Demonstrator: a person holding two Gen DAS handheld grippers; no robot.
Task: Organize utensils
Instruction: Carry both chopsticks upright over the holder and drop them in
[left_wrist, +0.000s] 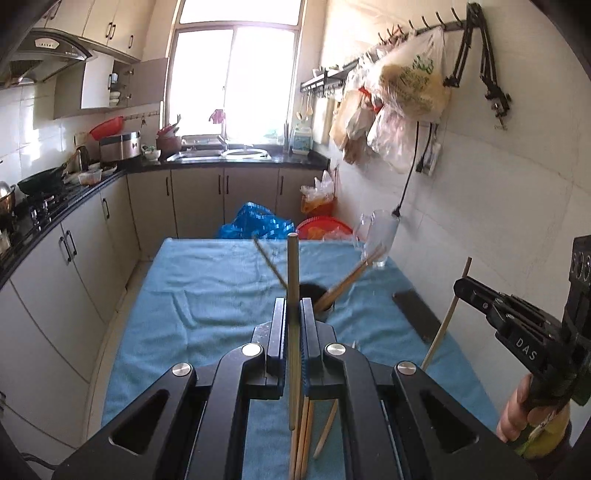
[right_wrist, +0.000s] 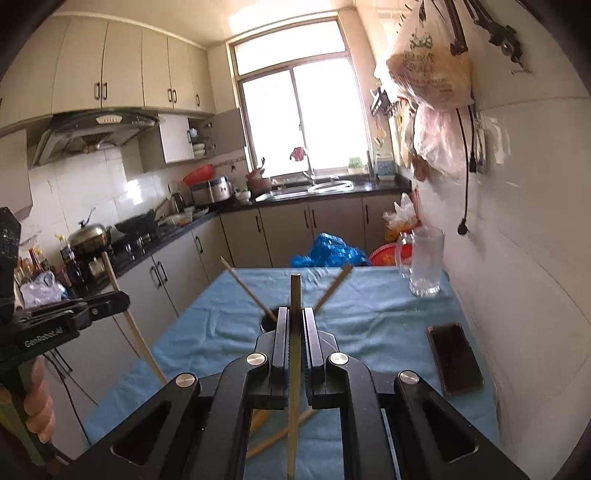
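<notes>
Chopsticks stand clamped upright, one in the left gripper, one in the right gripper, above the dark holder on the blue-clothed counter.

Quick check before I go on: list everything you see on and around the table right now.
Chopstick holder: one, dark, mid-table, holds leaning chopsticks.
Loose chopsticks: several, pale wood, near table edge.
Glass mug: one, clear, far right corner.
Phone: one, black, right side, flat.
Tablecloth: one, blue.
Plastic bag: one, blue, floor beyond table.
Basin: one, red, floor.
Left tongs: shut on one upright chopstick.
Right tongs: shut on another chopstick.
</notes>
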